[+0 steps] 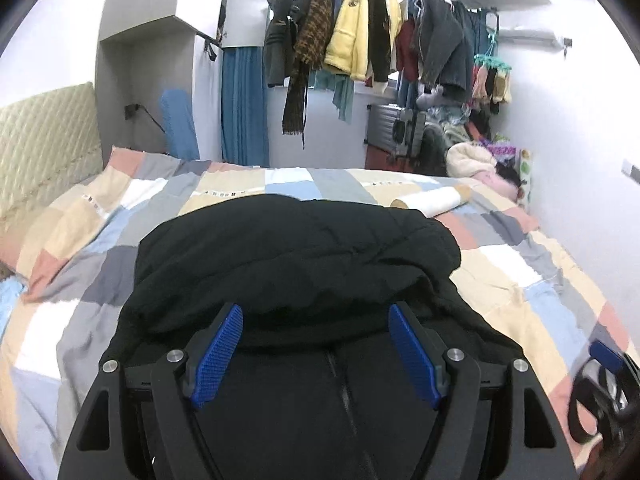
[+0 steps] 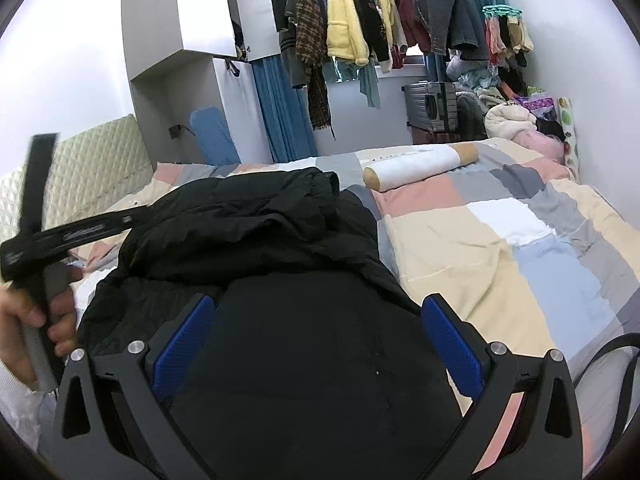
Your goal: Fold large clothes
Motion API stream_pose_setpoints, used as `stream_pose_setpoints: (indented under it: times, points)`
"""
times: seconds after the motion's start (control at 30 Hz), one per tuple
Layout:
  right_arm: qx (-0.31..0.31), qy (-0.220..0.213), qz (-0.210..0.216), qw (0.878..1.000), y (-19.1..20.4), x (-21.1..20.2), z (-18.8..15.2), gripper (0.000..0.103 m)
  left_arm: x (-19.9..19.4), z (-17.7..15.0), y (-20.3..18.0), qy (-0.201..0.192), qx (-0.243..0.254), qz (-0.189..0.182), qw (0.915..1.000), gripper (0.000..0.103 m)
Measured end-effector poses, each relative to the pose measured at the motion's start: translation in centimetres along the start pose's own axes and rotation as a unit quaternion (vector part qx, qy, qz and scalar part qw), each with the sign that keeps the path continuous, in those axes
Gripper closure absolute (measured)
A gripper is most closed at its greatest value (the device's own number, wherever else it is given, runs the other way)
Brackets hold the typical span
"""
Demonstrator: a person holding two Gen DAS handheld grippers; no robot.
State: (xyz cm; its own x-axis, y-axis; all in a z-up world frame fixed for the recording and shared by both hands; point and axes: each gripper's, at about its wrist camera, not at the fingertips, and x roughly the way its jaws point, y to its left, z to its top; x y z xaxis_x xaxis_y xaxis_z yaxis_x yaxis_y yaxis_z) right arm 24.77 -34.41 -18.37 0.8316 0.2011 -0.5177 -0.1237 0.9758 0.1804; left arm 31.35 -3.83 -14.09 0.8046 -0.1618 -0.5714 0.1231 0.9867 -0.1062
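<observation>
A large black padded jacket [image 1: 296, 256] lies folded in a bundle on the bed with the patchwork quilt [image 1: 100, 240]. It also shows in the right wrist view [image 2: 256, 240]. My left gripper [image 1: 316, 312] is open, its blue pads [image 1: 218, 352] apart above the near part of the jacket, holding nothing. My right gripper [image 2: 316, 308] is open too, its blue pads [image 2: 452, 344] wide apart over the jacket's near half. The left gripper's body, held in a hand, appears at the left of the right wrist view [image 2: 44, 240].
A white and tan bolster pillow [image 2: 420, 166] lies on the far side of the quilt [image 2: 500, 240]. A padded headboard [image 1: 44, 136] stands at the left. Hanging clothes [image 1: 360, 28], a grey suitcase [image 2: 430, 106] and a heap of laundry [image 2: 516, 116] crowd the far wall.
</observation>
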Motion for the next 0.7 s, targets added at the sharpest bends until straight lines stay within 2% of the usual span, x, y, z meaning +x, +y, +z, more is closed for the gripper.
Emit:
stream_pose_setpoints:
  times: [0.13,0.27,0.33,0.5,0.7]
  points:
    - [0.004,0.000,0.013,1.000,0.6,-0.8,0.0,0.000,-2.1,-2.1,2.5,-0.008,-0.009,-0.007,0.9999,0.028]
    - [-0.005,-0.003,0.018,1.000,1.8,-1.1,-0.1,0.000,-2.9,-3.6,4.3,-0.019,-0.014,-0.003,0.9997,0.028]
    - [-0.011,0.000,0.019,1.000,2.2,-0.8,-0.1,0.000,-2.7,-4.3,5.4,-0.020,-0.032,-0.012,0.9992,0.028]
    - [-0.013,0.027,0.026,0.999,3.1,1.4,0.7,0.000,-2.0,-5.3,6.1,-0.024,-0.040,-0.006,0.9989,0.028]
    - [0.004,0.025,0.047,0.999,3.1,4.0,3.6,0.000,-1.6,-5.3,6.5,-0.031,-0.041,-0.006,0.9986,0.028]
